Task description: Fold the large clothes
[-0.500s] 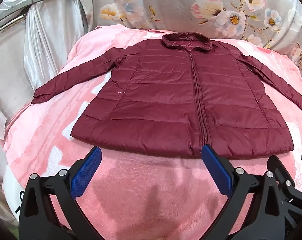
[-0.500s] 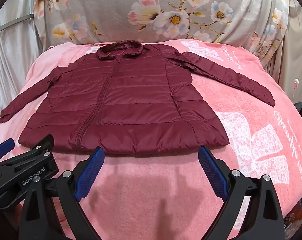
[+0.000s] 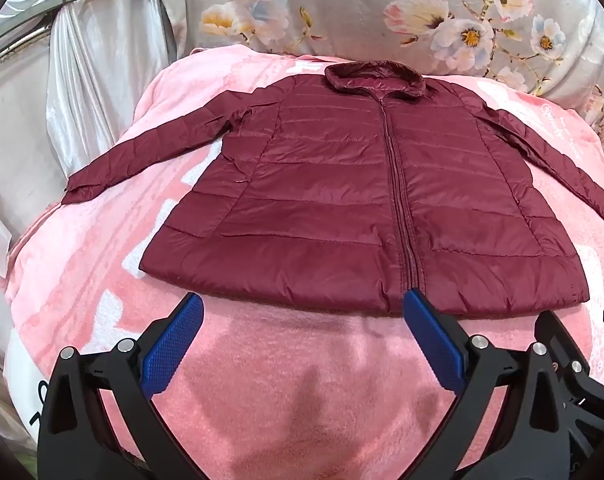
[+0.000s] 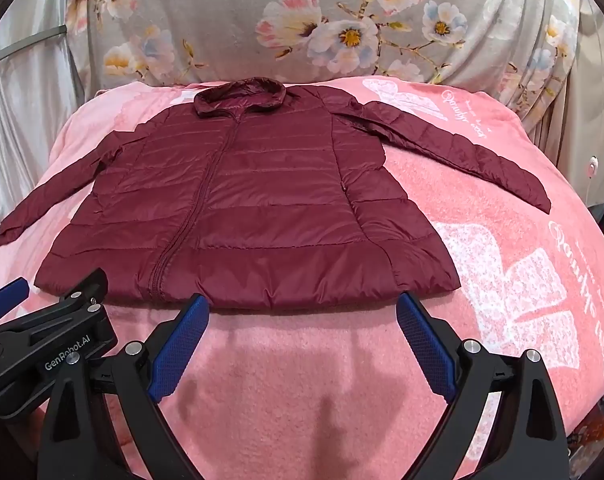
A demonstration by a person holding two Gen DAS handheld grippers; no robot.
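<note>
The left hand-held gripper, black-framed with blue ribbed pads, stands with its jaws spread wide and nothing between them but pink blanket; the right hand-held gripper, of the same build, is spread just as wide and equally bare of any hold; both tilt downward just short of the hem of the dark maroon quilted puffer jacket; the pad tips sit right at the hem's near edge, and whether they touch it cannot be told.

The jacket lies flat, front up and zipped, on the fluffy pink blanket with white printed motifs; its long axis runs from the hem, nearest the grippers, straight away to the collar at the far end; the zip follows that axis; the two sleeves angle outward and back toward the hem on either side of the body.

Beyond the collar hangs a grey cloth printed with pale flowers.

The left wrist view shows the jacket's left sleeve down to its cuff, with shiny white drapery past it, while the opposite sleeve runs out of frame; the right wrist view shows that opposite cuff whole, the blanket's white lettering beside it, and the other gripper's black body marked "GenRobot.AI" at the jacket's near left corner.
</note>
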